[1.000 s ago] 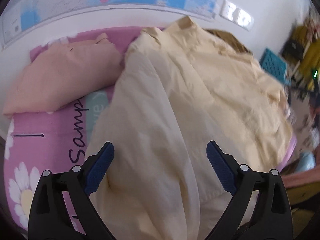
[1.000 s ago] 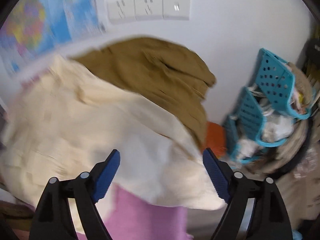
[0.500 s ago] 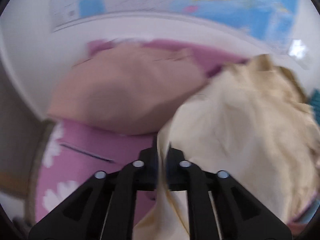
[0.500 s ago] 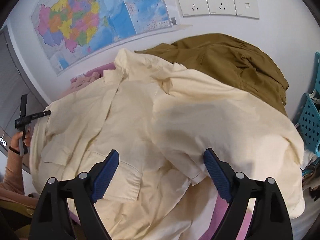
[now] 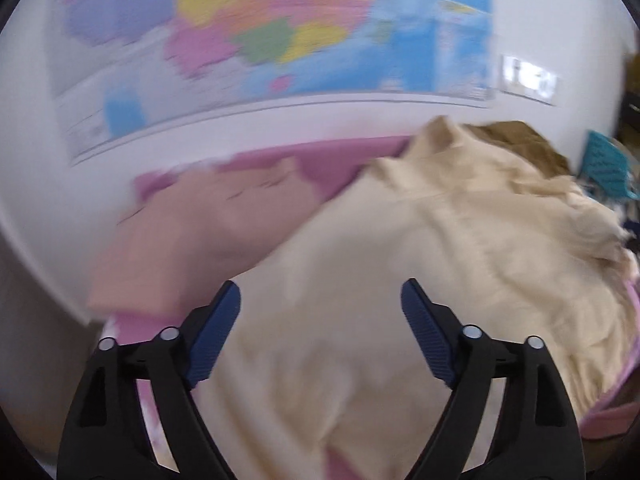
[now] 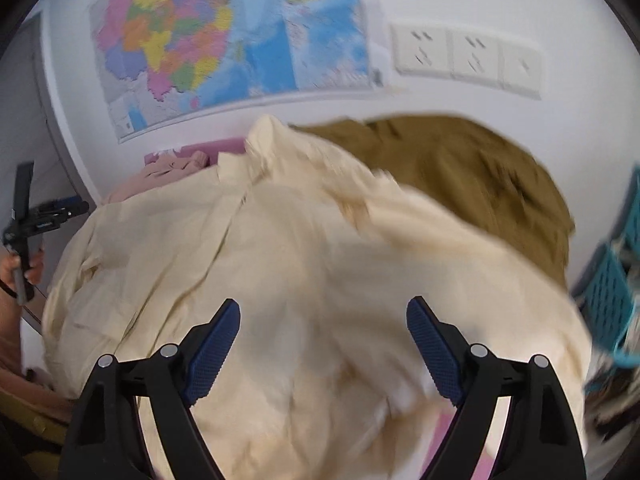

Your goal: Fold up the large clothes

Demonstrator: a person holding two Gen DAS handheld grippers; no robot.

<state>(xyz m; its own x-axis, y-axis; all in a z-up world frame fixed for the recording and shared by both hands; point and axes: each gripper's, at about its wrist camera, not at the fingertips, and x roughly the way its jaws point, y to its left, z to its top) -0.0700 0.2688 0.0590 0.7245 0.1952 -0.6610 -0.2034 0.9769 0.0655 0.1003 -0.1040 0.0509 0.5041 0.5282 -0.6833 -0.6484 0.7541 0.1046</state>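
The cream shirt point(image 6: 280, 264) lies rumpled across the pink sheet point(image 5: 344, 160), with a folded peach garment point(image 5: 208, 236) to its left and a brown jacket point(image 6: 472, 176) behind it. The left gripper point(image 5: 320, 320) has just been opening and its jaws stand wide with nothing between them; the right gripper point(image 6: 322, 332) is spread wide above the cloth. A map point(image 6: 224, 36) and sockets point(image 6: 464, 56) hang on the wall, and a teal basket point(image 6: 612, 292) is cut off at the right. Everything is blurred.

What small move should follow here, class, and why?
Probably bring the open left gripper down to pinch the near edge of the cream shirt. Its fingers have just been opening, nothing is between them, and the shirt lies rumpled and unfolded.
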